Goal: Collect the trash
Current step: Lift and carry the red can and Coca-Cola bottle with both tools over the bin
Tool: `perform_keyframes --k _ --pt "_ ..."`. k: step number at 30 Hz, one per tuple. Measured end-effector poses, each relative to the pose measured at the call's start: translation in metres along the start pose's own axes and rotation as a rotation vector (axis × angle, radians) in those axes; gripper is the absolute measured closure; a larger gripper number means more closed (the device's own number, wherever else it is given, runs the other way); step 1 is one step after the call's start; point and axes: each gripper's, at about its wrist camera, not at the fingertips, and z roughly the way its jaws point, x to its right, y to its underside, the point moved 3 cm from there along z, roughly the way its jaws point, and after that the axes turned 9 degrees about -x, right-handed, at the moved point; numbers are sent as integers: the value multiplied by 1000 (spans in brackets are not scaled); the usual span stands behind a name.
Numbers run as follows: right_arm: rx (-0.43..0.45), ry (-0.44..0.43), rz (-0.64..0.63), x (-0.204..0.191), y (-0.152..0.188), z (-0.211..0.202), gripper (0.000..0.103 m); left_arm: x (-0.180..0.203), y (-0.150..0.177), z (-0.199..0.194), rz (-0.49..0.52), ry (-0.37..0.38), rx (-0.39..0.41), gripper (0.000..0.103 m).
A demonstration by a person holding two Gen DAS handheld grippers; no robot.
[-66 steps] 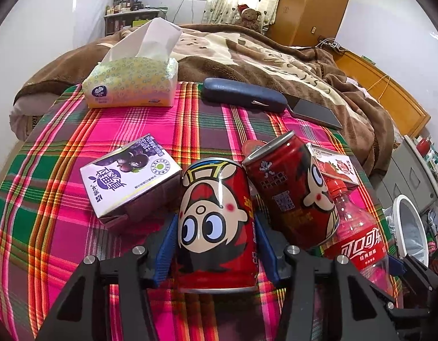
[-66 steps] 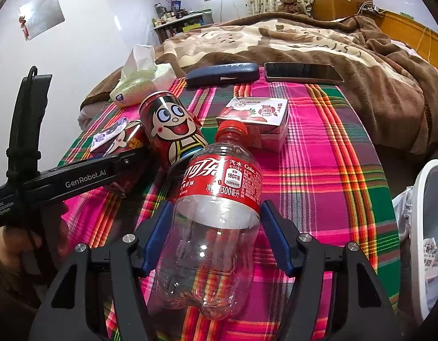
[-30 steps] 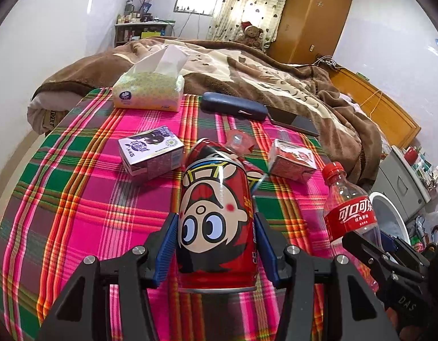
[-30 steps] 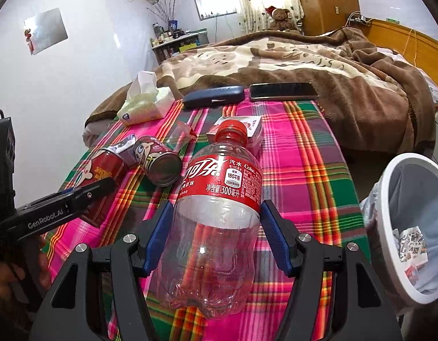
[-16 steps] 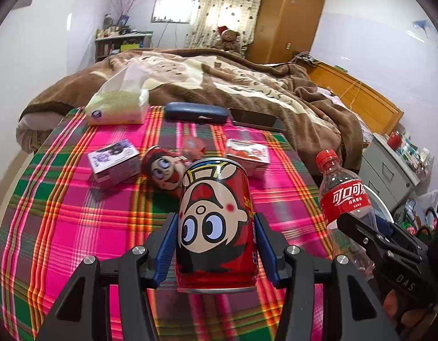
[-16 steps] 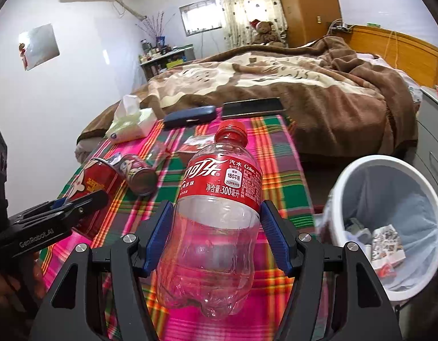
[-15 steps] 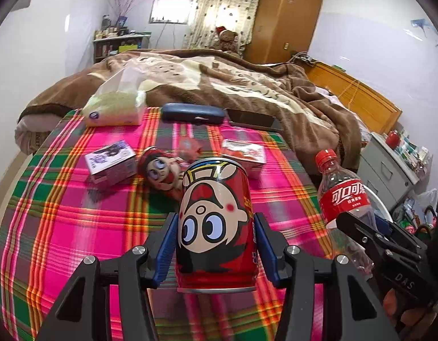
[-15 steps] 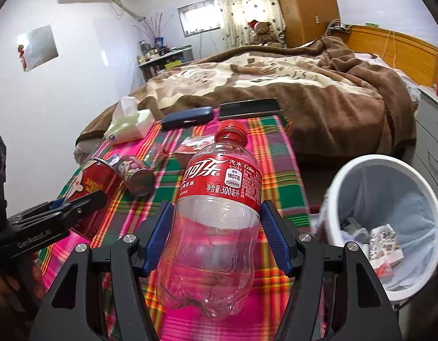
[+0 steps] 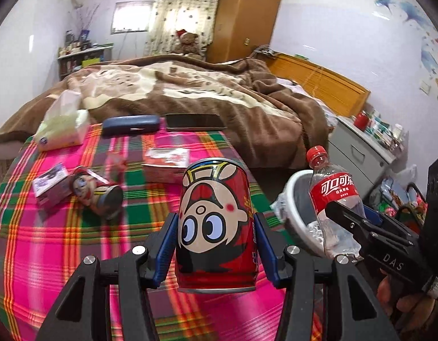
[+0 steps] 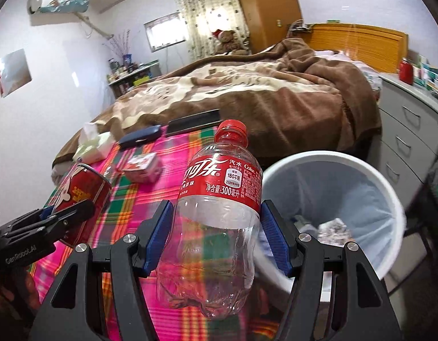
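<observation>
Trash in hand: left tool [image 9: 216,244] clamped on a red cartoon can [image 9: 215,221], pads at mid-body; right tool [image 10: 217,236] clamped on an empty clear cola bottle [image 10: 219,207], pads just under the label. Both are held above the near right edge of the plaid bench [image 9: 48,244], beside the white lined bin [image 10: 361,170] at right, not yet over it. Likely light; can thin-walled and dents easily, bottle soft and slick, so a mid-body hold suits both. Left on the bench: a tipped can [image 9: 96,193], two small cartons [image 9: 49,183] [image 9: 166,160].
</observation>
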Motion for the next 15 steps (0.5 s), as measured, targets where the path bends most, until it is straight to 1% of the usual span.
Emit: perform_keyframes --k 8,15 --pt "13 56 48 35 -2 -7 39 53 -8 18 79 54 -12 50" --pt "12 103 82 67 -4 -11 38 94 -12 39 128 117 -51 50"
